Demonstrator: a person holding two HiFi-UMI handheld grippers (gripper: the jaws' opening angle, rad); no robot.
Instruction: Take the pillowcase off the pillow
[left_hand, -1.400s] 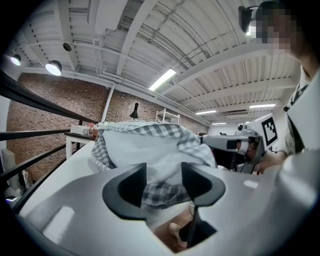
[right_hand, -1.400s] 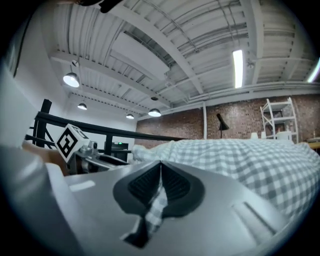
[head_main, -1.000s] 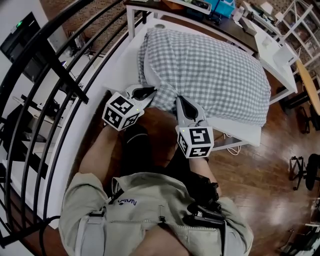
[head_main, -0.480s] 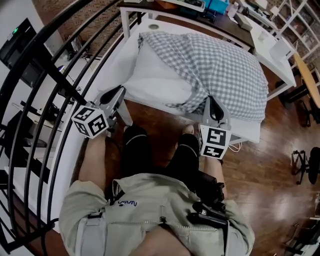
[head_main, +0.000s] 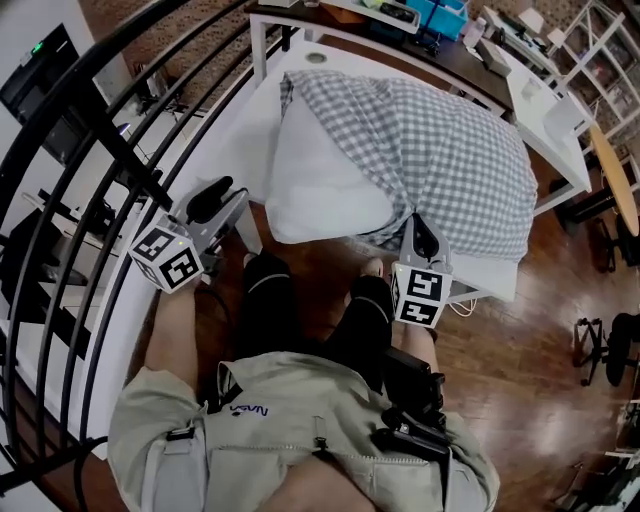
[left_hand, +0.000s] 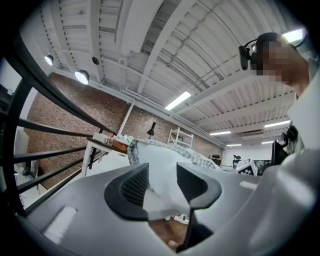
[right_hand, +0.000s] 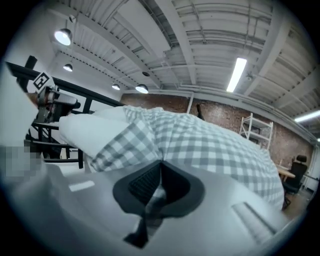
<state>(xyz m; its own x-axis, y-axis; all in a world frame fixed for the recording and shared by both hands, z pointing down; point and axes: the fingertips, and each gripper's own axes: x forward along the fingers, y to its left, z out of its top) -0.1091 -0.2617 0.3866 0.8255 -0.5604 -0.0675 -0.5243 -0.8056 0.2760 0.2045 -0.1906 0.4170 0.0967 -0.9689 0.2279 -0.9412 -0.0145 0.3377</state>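
Note:
The white pillow (head_main: 325, 185) lies half out of the grey checked pillowcase (head_main: 450, 150) on the white table (head_main: 243, 125). My right gripper (head_main: 421, 228) is shut on the pillowcase's near edge, and checked cloth (right_hand: 210, 150) is pinched between its pads (right_hand: 145, 180). My left gripper (head_main: 212, 190) hangs left of the pillow, apart from it. Its jaws have just been opening, and nothing is pressed between them. In the left gripper view the pillow (left_hand: 160, 155) shows beyond the gap of my left gripper (left_hand: 162, 175). The pillow's bare end (right_hand: 87, 127) also appears in the right gripper view.
A black metal railing (head_main: 110, 150) runs close along the left, beside my left gripper. A cluttered desk (head_main: 400, 15) stands behind the table. The person's knees (head_main: 270, 290) sit right under the table's near edge, over wooden floor (head_main: 520, 340).
My left gripper drew away to the left from the pillowcase opening, baring the white pillow, then opened. The right gripper shifted right and nearer, still pinching the checked edge.

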